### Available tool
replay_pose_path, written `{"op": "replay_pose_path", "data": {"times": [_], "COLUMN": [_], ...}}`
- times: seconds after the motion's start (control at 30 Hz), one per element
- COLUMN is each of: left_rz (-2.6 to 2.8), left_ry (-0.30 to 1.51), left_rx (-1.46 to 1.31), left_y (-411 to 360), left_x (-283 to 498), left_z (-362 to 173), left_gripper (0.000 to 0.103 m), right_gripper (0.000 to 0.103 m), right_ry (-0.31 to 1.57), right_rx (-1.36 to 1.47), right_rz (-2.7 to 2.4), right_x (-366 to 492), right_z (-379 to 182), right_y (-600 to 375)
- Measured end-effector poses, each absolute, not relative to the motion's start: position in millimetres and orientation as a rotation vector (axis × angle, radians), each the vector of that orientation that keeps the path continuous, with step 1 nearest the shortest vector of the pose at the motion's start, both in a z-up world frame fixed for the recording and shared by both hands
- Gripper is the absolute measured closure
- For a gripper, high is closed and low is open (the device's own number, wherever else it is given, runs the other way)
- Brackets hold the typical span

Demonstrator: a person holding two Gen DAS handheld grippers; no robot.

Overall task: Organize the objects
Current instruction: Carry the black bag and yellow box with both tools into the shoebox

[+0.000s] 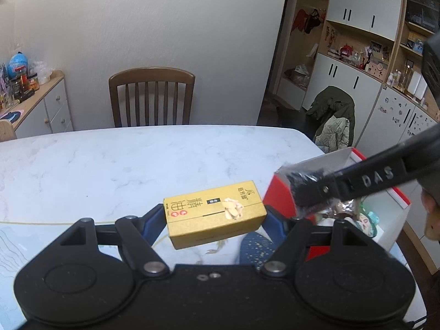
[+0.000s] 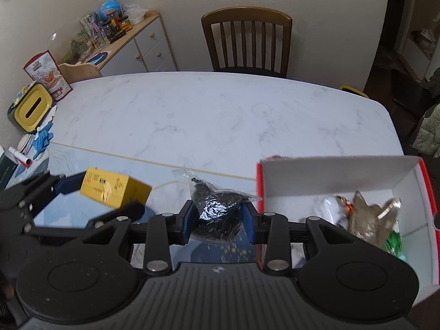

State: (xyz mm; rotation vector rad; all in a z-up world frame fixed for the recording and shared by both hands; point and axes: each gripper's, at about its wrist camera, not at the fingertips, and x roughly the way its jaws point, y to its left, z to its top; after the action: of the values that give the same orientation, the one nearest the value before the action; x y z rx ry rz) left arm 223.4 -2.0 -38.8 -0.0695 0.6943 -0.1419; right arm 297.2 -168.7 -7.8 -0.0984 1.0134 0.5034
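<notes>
My left gripper (image 1: pixel 214 217) is shut on a yellow carton (image 1: pixel 216 213) with printed characters, held above the marble table (image 1: pixel 110 159). The same carton (image 2: pixel 115 189) shows at the lower left of the right wrist view, between the left gripper's fingers (image 2: pixel 68 185). My right gripper (image 2: pixel 218 220) is shut on a clear bag of dark tea leaves (image 2: pixel 217 209), just left of the red-and-white box (image 2: pixel 343 170). In the left wrist view that bag (image 1: pixel 299 189) hangs at the box's (image 1: pixel 277 195) near corner, under the right gripper's arm (image 1: pixel 371 178).
The box holds a gold foil packet (image 2: pixel 368 220) and other small items. A wooden chair (image 2: pixel 247 41) stands at the table's far side. A yellow tissue box (image 2: pixel 33 107), blue gloves (image 2: pixel 42 140) and a tube lie at the left edge. A patterned mat (image 2: pixel 90 165) covers the near table.
</notes>
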Motion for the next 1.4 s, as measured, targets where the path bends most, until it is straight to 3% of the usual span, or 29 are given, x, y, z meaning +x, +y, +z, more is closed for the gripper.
{"op": "replay_pose_path", "data": {"times": [0.6,1.0,1.4], "left_rz": [-0.194,-0.251,-0.229], "left_ry": [0.7,0.799,0.904], "left_rx": [0.002,0.084,0.149], "left_y": [-88.7,-174.5,-226.5], "left_x": [240.8,284.1,326.0], "left_z": [-12.4,-49.8,-92.8], "left_gripper": [0.029,0.029,0.029], "right_gripper": [0.067,0.067,0.067], "right_ry": [0.999,1.026,1.081], "right_rx": [-0.092,-0.161,-0.216], "right_rz": [0.459,0.362,0.418], "right_x": [280.3,294.1,310.4], "right_z": [-11.2,-49.4,-90.0], "right_y": [-281.2,-362.0,-374.1]}}
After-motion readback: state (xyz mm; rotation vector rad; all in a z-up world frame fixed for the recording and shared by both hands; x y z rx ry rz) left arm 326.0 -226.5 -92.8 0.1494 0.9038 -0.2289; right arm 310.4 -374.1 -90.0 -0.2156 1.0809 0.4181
